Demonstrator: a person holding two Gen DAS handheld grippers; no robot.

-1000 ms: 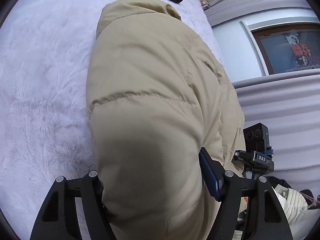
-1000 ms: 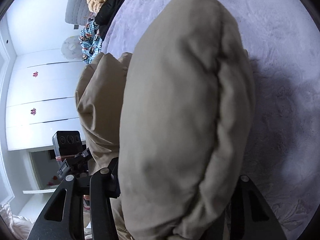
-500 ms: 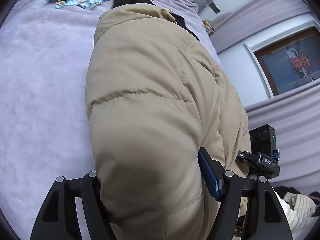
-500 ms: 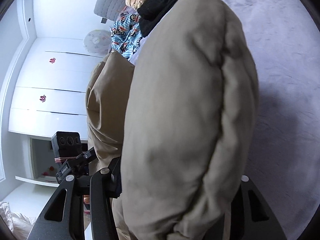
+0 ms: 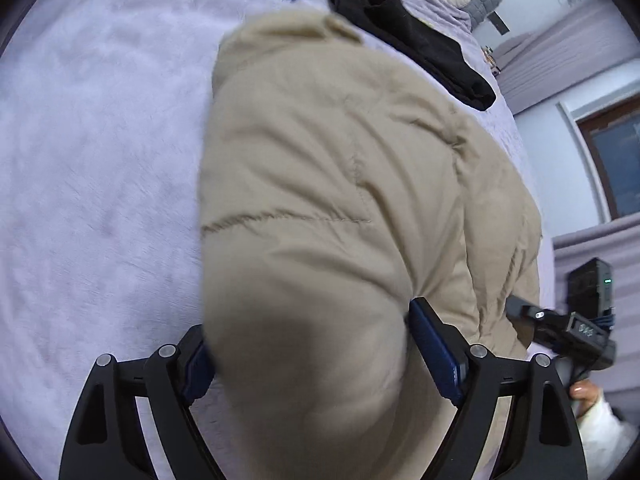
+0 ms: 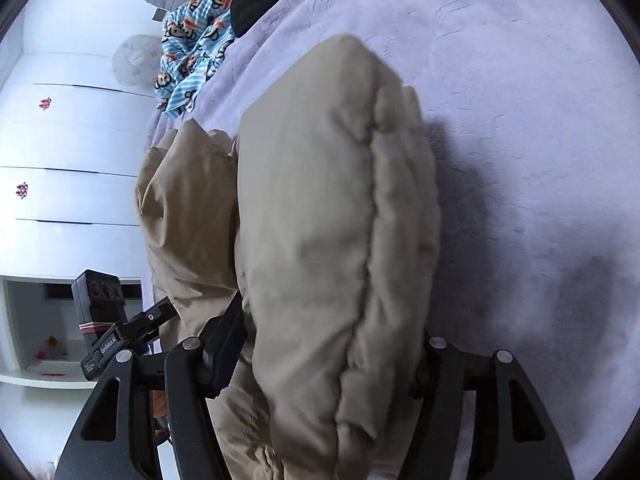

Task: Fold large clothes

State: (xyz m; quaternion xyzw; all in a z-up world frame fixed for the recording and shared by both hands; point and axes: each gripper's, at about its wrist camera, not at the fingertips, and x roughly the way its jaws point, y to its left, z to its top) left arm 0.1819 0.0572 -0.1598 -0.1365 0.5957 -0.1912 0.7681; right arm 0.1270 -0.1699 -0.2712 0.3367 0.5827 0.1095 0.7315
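Both hands have swung across the bed since a second ago: the pile of clothes at the headboard end, barely in frame before, now shows in both wrist views, and the beige puffer jacket (image 5: 340, 208) reads lower against the purple blanket (image 5: 100, 160).

Jacket is bunched into a thick padded bundle spanning both grippers, one end in each. My read: it's carried that way so the bulk stays doubled over and lands as a folded stack on bare blanket, clear of the other clothes.

Pile at the far end: black garment (image 5: 412, 36), blue monkey-print fabric (image 6: 192, 44). Near the jacket's far edge, not touching as far as I can tell.

Left gripper (image 5: 308, 356): jaws wide and opening, jacket bulk filling the gap. Blue pad on one side lies against the fabric; grip looks like it's easing off (blur makes actual pressure hard to judge).

Right gripper (image 6: 320, 356): jaws narrower than the left's, also opening, jacket's quilted edge between them. Far finger mostly hidden behind fabric.
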